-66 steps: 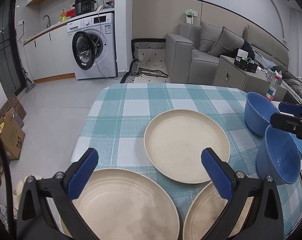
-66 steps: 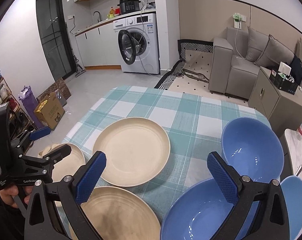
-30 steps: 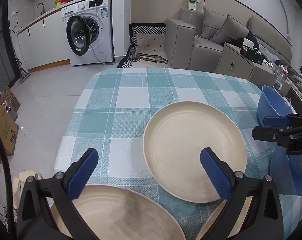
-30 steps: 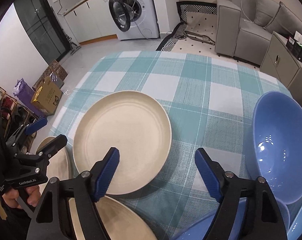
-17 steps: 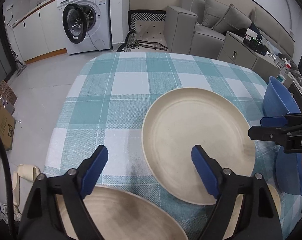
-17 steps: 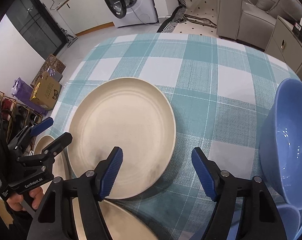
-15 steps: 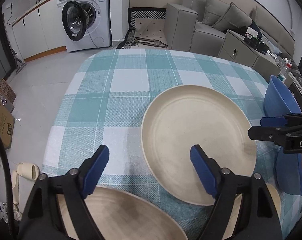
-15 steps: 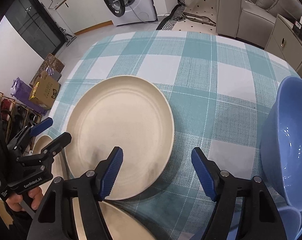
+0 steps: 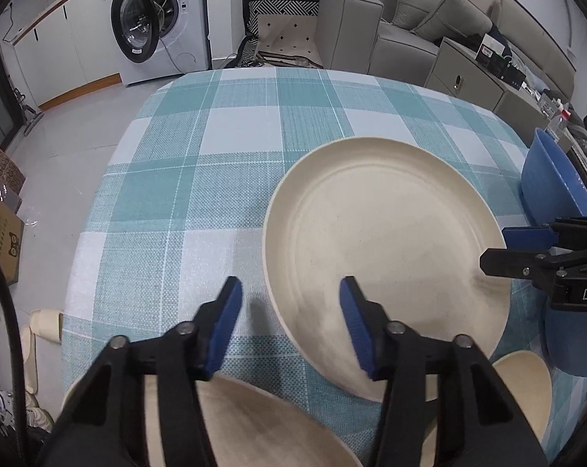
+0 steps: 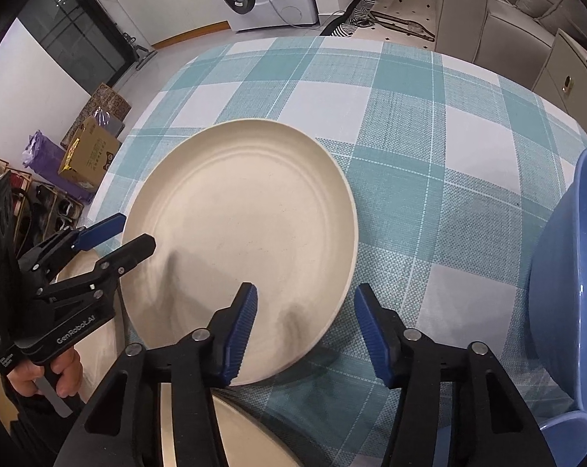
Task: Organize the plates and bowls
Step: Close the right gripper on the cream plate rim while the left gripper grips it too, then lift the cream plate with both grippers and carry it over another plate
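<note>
A large cream plate lies flat on the teal checked tablecloth; it also shows in the right wrist view. My left gripper is open and straddles the plate's left rim. My right gripper is open and straddles the plate's right rim. Both are empty. Two more cream plates lie nearer me, partly hidden by the grippers. A blue bowl stands to the right, with another blue bowl below it.
The tablecloth's far half holds nothing. Off the table are a washing machine, a grey sofa, a cabinet and cardboard boxes on the floor.
Both grippers have moved forward and down to the middle plate, and their jaws have narrowed but stay open, one at each side of its rim.
</note>
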The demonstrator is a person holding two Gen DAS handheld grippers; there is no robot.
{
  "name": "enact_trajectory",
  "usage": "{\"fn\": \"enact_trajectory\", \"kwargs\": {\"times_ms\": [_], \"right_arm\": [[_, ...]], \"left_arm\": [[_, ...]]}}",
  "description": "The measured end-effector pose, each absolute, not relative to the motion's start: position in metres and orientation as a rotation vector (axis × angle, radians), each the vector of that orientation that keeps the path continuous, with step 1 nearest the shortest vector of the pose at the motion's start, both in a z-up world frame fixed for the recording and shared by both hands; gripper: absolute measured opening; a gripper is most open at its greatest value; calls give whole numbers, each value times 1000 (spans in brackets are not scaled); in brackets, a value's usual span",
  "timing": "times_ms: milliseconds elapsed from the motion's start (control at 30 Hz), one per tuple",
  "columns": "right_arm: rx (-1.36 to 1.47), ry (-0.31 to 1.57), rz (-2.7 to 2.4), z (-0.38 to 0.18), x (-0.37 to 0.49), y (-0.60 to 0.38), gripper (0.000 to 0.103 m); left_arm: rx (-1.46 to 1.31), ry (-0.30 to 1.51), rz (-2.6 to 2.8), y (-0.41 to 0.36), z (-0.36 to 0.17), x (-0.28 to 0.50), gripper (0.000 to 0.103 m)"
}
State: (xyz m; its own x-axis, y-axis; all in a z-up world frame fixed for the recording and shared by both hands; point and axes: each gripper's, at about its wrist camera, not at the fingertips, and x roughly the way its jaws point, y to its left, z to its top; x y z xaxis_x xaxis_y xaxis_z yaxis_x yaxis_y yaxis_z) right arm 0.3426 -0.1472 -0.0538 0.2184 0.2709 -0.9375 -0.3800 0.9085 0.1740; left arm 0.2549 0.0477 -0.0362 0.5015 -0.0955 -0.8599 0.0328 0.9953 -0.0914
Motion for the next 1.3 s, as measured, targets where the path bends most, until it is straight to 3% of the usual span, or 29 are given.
{"fn": "enact_trajectory", "kwargs": {"times_ms": [167,333,1300], "right_arm": [[-139,1262,442,-53,341,-144,42],[-192,1241,414,-53,340,-145,27],[-278,1044,426,-20,304,-139,25]], "left_arm": [[-63,1069,-91,45,-42,255,27],[-48,1062,-76,43,-42,254,25],[-12,932,-31,43,-8,228,25]]}}
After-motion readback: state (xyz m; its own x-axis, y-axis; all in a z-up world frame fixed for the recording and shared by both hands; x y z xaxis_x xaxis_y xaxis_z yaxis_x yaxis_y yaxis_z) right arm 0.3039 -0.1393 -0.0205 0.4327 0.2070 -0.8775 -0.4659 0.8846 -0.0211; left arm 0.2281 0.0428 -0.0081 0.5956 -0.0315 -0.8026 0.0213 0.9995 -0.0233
